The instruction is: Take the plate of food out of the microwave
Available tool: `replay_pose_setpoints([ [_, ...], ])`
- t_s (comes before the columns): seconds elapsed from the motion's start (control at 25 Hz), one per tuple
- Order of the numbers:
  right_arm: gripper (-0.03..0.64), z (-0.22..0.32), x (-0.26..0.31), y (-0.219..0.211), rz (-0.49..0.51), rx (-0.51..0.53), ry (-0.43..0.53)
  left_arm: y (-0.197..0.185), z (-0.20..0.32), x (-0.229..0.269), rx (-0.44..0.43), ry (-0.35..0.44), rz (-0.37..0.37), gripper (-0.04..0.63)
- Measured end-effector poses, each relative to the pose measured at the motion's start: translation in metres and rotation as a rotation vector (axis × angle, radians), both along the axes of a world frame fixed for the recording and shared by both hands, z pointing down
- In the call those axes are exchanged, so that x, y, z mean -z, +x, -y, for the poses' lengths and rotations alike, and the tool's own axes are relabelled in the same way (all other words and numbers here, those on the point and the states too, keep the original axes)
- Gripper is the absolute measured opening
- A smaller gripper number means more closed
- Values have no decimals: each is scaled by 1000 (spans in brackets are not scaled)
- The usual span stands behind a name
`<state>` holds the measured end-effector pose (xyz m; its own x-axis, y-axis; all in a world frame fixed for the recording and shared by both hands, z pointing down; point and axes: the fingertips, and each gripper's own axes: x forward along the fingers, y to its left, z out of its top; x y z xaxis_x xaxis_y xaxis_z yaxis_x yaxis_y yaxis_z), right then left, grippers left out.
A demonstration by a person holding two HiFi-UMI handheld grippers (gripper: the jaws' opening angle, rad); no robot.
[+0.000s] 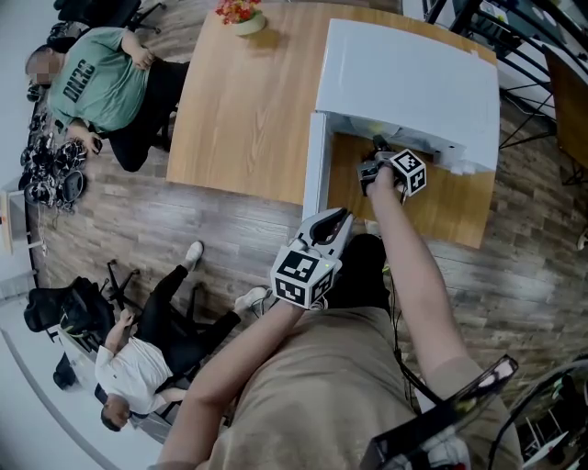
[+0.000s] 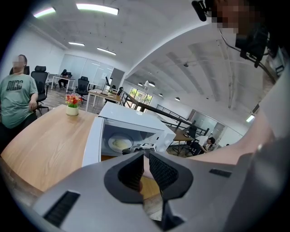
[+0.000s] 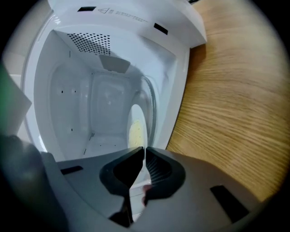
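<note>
A white microwave (image 1: 404,87) stands on the wooden table (image 1: 239,110), its door (image 1: 315,165) swung open to the left. Inside, a white plate (image 2: 120,143) carries pale yellow food. In the right gripper view the picture is rolled, so the plate (image 3: 136,129) shows nearly edge-on. My right gripper (image 3: 144,148) reaches into the microwave's opening (image 1: 377,151), and its jaws are shut on the plate's near rim. My left gripper (image 1: 338,218) hangs back close to my body, short of the table. It (image 2: 145,156) is shut with nothing between its jaws.
A small pot of flowers (image 1: 241,14) stands at the table's far edge. A person in a green shirt (image 1: 101,78) sits at the table's left end. Another person (image 1: 138,358) sits on a chair on the wooden floor at lower left.
</note>
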<state>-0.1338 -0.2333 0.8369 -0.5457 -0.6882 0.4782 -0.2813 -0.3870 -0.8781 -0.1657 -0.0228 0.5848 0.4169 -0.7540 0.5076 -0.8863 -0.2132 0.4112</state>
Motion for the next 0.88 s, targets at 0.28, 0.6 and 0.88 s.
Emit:
replay_pose_setpoints([
  [0.28,17,-9,15,3,38,10,47,-3,-4,2,-17,10,-4,21],
  [0.6,15,-20,38,15,9,50,122,7,-3,2,-43,23,-25,21],
  [0.88,14,-36,45,37,53,49,133,21,-3,5,-35,29,-33,21],
])
